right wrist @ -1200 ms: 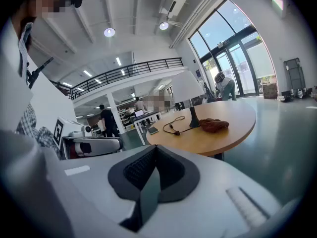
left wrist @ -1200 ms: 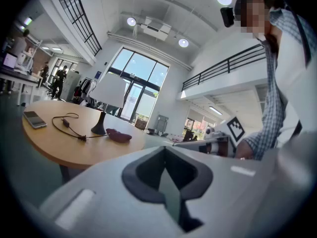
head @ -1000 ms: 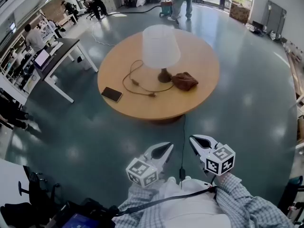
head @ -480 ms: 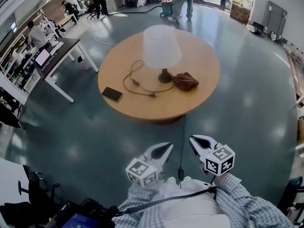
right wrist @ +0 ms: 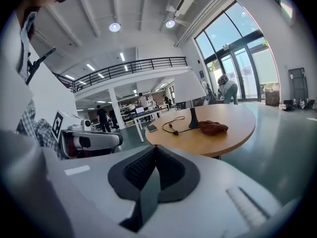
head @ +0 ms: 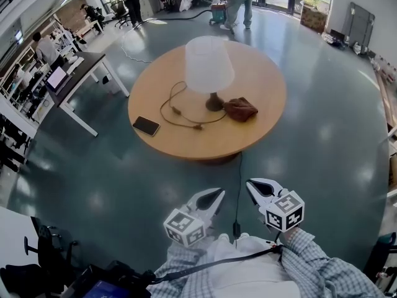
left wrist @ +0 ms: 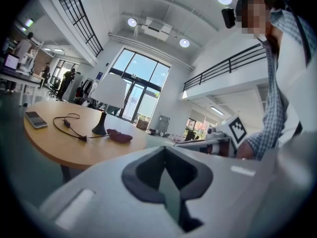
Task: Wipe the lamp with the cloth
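Two grippers, jaws pressed together, nothing held, both near the person's body and well apart from the table [head: 205, 151]. Left gripper [head: 209, 198] and right gripper [head: 259, 188] point at the far table. Cloth [head: 240, 108] lies crumpled on it, just right of the lamp [head: 209, 64] base, long axis roughly left-right. Cloth is far ahead, more in line with the right gripper, so that one looks nearer for the pick. Wiping not begun.
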Action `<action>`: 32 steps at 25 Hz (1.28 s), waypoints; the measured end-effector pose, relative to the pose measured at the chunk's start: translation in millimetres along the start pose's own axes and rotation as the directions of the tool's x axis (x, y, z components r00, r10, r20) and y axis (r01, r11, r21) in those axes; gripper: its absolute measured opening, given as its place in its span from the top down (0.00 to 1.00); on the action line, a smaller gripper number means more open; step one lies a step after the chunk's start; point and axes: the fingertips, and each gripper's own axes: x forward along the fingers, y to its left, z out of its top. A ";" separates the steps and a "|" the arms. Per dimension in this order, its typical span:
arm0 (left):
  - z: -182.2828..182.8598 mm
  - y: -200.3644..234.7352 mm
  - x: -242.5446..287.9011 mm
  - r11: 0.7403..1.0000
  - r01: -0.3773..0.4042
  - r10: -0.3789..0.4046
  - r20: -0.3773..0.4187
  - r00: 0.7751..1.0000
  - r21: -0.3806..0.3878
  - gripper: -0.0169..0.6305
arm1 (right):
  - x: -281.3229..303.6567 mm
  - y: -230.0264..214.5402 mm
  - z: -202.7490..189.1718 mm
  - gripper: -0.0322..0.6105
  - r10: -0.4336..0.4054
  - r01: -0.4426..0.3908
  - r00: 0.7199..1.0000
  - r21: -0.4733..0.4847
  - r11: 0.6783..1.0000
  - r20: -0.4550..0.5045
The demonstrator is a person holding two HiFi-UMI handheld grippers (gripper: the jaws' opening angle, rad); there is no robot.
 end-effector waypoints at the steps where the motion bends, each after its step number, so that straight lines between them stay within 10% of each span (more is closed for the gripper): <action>1: 1.3 -2.4 1.2 1.000 -0.001 0.001 0.002 1.000 0.003 0.97 | -2.9 -1.5 1.1 0.95 0.003 -0.003 1.000 -0.003 1.000 0.001; 21: -17.7 -15.5 19.4 0.998 -0.068 0.068 0.019 0.997 -0.006 0.97 | -37.2 -50.0 -19.8 0.95 -0.021 0.020 1.000 0.055 0.998 0.011; 32: 22.8 71.6 61.7 0.999 -0.033 0.035 0.052 0.998 -0.027 0.97 | 33.9 -98.1 19.6 0.95 -0.074 0.074 0.997 0.044 0.996 -0.003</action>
